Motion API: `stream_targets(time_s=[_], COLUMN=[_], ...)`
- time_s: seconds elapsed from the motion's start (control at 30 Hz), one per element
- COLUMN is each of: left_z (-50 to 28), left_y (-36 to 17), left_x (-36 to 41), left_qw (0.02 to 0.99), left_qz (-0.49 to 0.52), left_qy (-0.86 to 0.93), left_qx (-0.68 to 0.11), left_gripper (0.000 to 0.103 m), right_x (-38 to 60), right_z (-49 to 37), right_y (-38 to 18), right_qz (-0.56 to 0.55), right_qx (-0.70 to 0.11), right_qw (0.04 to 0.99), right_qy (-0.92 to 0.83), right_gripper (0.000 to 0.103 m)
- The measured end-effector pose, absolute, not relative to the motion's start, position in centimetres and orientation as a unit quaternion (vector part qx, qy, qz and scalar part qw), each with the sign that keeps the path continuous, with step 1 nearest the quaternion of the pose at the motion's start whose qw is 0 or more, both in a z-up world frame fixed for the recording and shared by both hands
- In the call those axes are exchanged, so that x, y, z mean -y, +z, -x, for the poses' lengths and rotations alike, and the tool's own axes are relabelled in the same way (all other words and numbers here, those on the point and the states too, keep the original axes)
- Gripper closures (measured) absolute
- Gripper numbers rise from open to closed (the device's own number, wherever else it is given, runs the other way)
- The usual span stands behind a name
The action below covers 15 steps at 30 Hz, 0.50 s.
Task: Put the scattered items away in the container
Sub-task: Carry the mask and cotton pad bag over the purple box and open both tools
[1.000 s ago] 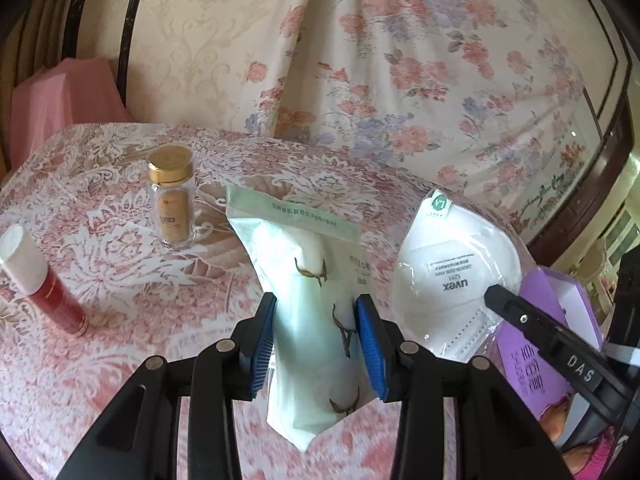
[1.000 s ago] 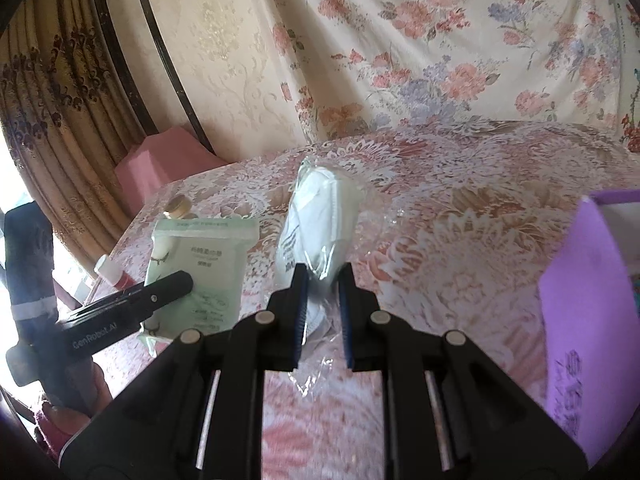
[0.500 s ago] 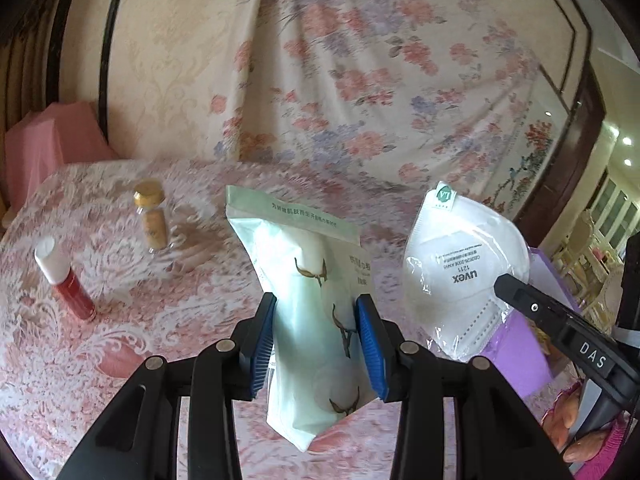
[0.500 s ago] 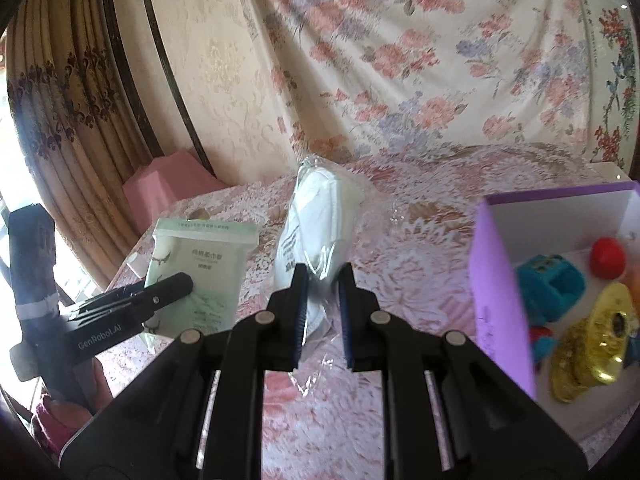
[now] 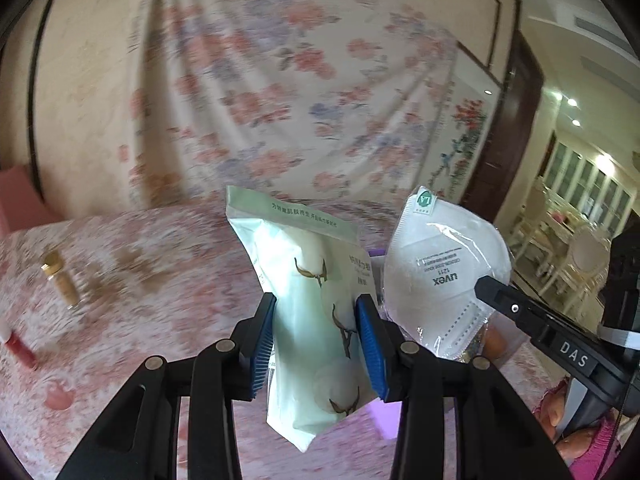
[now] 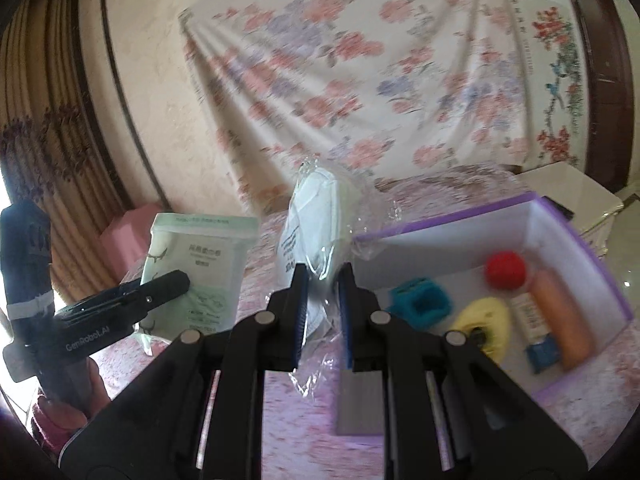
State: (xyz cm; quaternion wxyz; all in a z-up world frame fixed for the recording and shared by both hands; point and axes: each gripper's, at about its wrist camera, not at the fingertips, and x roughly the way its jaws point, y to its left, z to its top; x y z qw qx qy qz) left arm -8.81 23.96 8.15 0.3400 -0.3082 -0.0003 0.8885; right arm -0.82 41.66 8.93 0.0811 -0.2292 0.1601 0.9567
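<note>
My left gripper is shut on a pale green pack of cotton pads, held upright above the table. My right gripper is shut on a white folded face mask in clear wrap, also lifted. In the left wrist view the mask hangs just right of the pack, with the right gripper's finger on it. In the right wrist view the pack shows at the left. The purple-edged white box lies at the right, close beside the mask; only a purple corner shows behind the pack.
On the pink lace tablecloth stand a small gold-capped bottle and a red tube with a white cap at the far left. The box holds a red ball, a blue toy, a yellow item and an orange tube.
Both grippers have risen and travelled right with their loads. The bottle and red tube have dropped away to the left, and the purple box has come into full view beside the mask.
</note>
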Motion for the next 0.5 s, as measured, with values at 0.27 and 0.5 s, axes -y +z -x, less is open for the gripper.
stream_targets(time_s=[0.27,0.5], left_z=[6.7,6.2], left_y=[8.2,6.1], left_x=[-31.6,-35.9], left_qw=[0.374,0.381], left_qz=[0.309,0.327], left_qy=[0.874,0.863], left_qx=[-0.032,-0.054], left_gripper=[0.062,0.062], right_x=[-48.6,-54.1], right_z=[-2.1,-3.3], right_y=[8.6,6.7], right_qz=[0.228,0.254], right_qx=[-0.169,-0.158], right_qw=[0.132,0.174], right_qy=[0.950,0.938], right_gripper=[0.086,0.086])
